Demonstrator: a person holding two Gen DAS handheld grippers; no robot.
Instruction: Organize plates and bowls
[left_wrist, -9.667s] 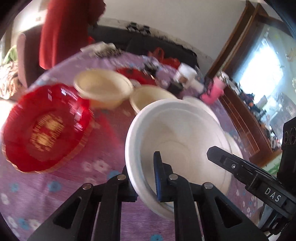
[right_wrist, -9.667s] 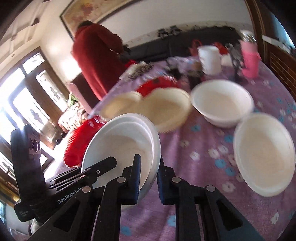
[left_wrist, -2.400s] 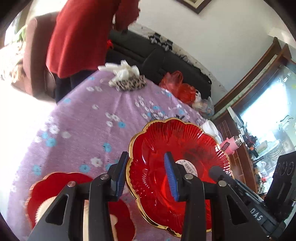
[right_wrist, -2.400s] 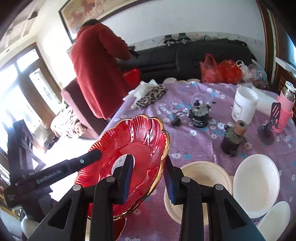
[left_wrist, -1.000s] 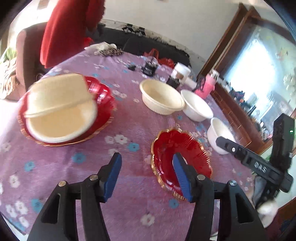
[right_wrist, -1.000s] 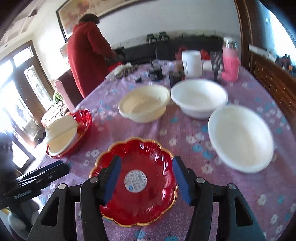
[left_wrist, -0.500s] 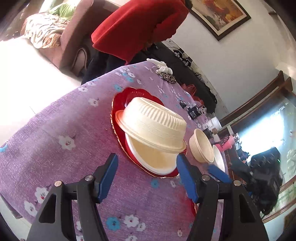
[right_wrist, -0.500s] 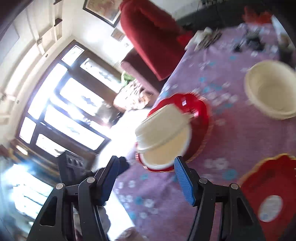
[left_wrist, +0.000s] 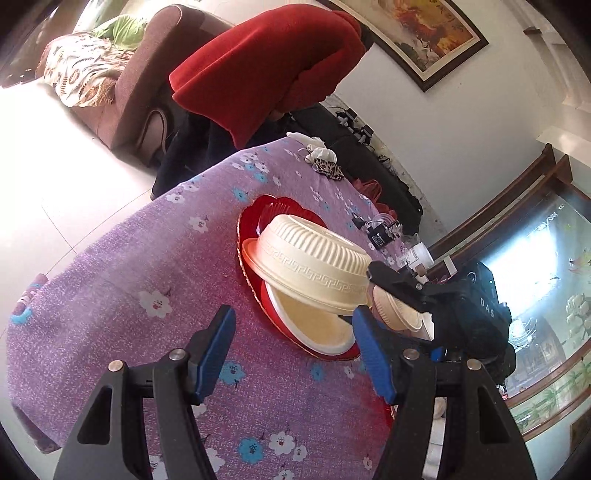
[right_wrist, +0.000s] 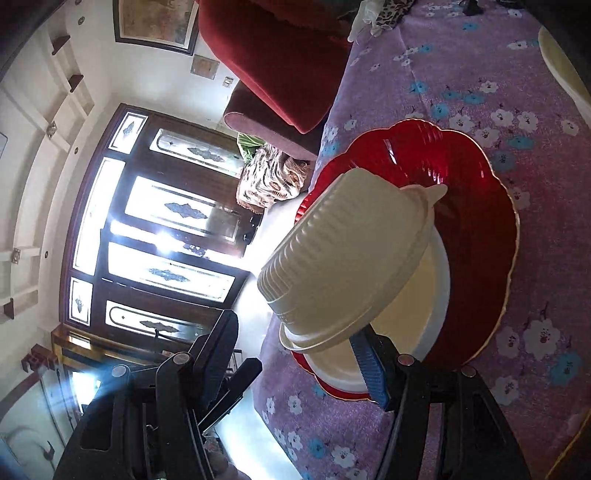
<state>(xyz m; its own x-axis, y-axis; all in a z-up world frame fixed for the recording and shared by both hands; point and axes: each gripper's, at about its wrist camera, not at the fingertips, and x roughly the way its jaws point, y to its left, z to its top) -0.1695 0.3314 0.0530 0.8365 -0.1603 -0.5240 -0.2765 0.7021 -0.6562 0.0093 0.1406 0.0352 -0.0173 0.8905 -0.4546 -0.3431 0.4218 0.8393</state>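
While my left gripper (left_wrist: 291, 350) hangs over the near edge of the desk (left_wrist: 122, 266), its blue-padded jaws stand well apart with nothing between them but the purple flowered cloth. My right gripper (right_wrist: 295, 354) is likewise parted and grips nothing; the rim of the cream ribbed plastic bowl (right_wrist: 351, 254) lies just in front of its right pad, though I cannot tell whether the pad touches it. That bowl sits upside down and tilted, resting across a white shallow bowl (right_wrist: 424, 306) that lies upright inside the large red scalloped glass plate with a gold rim (right_wrist: 476, 192). From my left wrist camera the same stack shows near the left edge of the desk: the cream ribbed plastic bowl (left_wrist: 314, 262) leaning over the white shallow bowl (left_wrist: 314, 325), both on the large red scalloped glass plate (left_wrist: 273, 206). My right gripper (left_wrist: 402, 284) reaches in from the right of that stack. Behind it, a second cream bowl (left_wrist: 395, 310) stands upright further toward the middle of the desk. At the far edge, a person in a red garment (left_wrist: 266, 70) bends over beside a brown sofa (left_wrist: 147, 77).
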